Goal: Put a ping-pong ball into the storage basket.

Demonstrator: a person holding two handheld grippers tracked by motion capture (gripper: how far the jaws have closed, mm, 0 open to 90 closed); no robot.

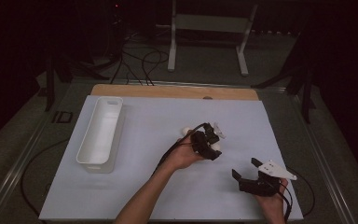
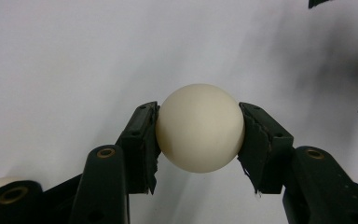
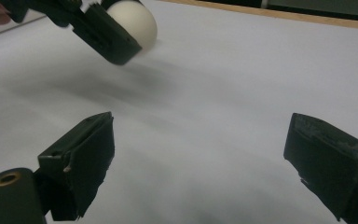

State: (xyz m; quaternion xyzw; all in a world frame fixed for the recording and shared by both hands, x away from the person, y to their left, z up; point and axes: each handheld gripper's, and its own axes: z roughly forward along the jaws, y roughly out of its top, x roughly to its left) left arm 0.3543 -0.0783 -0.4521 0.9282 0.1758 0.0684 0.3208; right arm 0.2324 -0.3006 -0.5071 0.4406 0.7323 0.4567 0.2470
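White sheeting [image 1: 168,196] is spread over the table and takes up the middle of the high view, with a strip of wooden board [image 1: 175,91] seen along its far edge. An oblong white bin [image 1: 100,133] is set on the sheet at the left of that frame, well apart from both hands. The right gripper [image 1: 247,169] is held at the lower right of the high view; its jaws are spread wide with nothing between them, and in the right gripper view only bare sheet is seen in the gap. The left gripper [image 1: 213,148] is held near the centre of the high view, and its jaws are clamped on a cream ball [image 2: 199,127], which is pinched between the two pads at the middle of the left gripper view and is lifted off the sheet. A second pale ball [image 1: 186,132] is seen just beyond the left hand, partly hidden behind the gripper.
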